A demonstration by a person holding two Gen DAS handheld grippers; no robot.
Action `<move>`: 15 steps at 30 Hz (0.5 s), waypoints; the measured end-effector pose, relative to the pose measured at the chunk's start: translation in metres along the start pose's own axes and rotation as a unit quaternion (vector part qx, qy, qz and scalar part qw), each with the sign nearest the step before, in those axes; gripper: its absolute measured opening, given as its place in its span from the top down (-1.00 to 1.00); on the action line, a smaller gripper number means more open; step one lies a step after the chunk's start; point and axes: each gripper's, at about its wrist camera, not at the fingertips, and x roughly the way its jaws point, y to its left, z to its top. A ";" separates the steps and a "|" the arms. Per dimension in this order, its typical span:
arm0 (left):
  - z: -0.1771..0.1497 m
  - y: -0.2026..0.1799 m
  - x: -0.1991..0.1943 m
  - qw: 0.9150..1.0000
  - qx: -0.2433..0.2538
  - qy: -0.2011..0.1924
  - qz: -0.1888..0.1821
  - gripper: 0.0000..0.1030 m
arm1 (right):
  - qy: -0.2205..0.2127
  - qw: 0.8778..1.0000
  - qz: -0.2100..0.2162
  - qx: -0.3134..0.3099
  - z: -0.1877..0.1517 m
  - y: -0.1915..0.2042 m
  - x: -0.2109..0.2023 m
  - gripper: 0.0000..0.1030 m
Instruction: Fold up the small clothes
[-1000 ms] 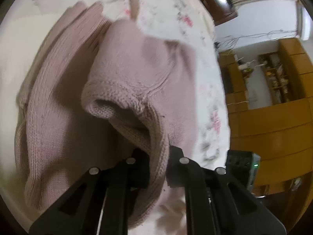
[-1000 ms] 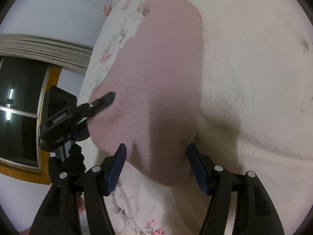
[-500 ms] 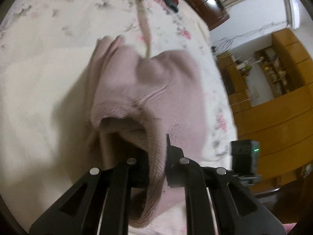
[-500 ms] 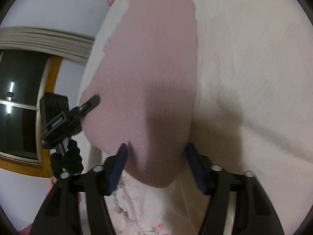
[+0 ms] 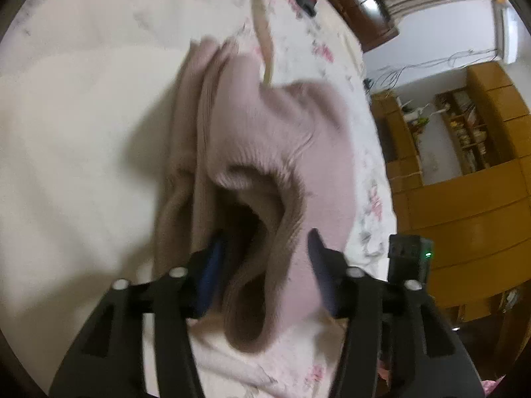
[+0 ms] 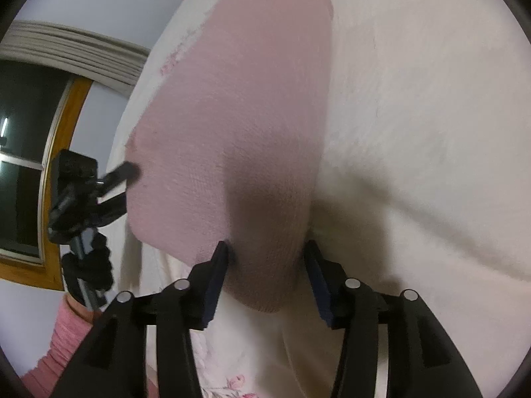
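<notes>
Pink knit sweater (image 5: 265, 152) lies bunched on a floral bed cover (image 5: 335, 53), its ribbed opening gaping toward the left gripper (image 5: 267, 258). That gripper's blue-padded fingers (image 5: 212, 265) stand spread apart, released, with loose knit hanging between them, not pinched. The right gripper (image 6: 265, 265) also has its fingers (image 6: 217, 272) wide open, straddling the sweater's (image 6: 239, 126) near folded edge on a cream blanket (image 6: 415, 116); whether the pads touch it I cannot tell. No writing is legible
</notes>
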 end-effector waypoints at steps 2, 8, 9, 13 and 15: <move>0.011 0.002 -0.020 0.999 -0.012 -0.030 -0.012 -0.15 | -0.011 1.000 0.000 0.000 0.001 0.000 -0.009 -0.09; 0.066 0.002 0.001 0.998 -0.025 -0.041 0.033 -0.19 | -0.019 1.000 0.007 0.002 0.003 0.003 -0.010 -0.10; 0.072 0.000 0.009 0.998 -0.022 -0.035 0.044 -0.19 | -0.018 1.000 0.009 0.002 0.000 0.001 -0.011 -0.10; 0.093 -0.006 0.048 0.996 -0.004 -0.007 0.093 -0.19 | -0.011 1.000 0.007 0.003 0.000 -0.001 -0.003 -0.10; 0.097 -0.006 0.058 0.994 0.002 -0.005 0.110 -0.14 | -0.008 1.000 0.005 0.004 0.000 -0.006 -0.003 -0.10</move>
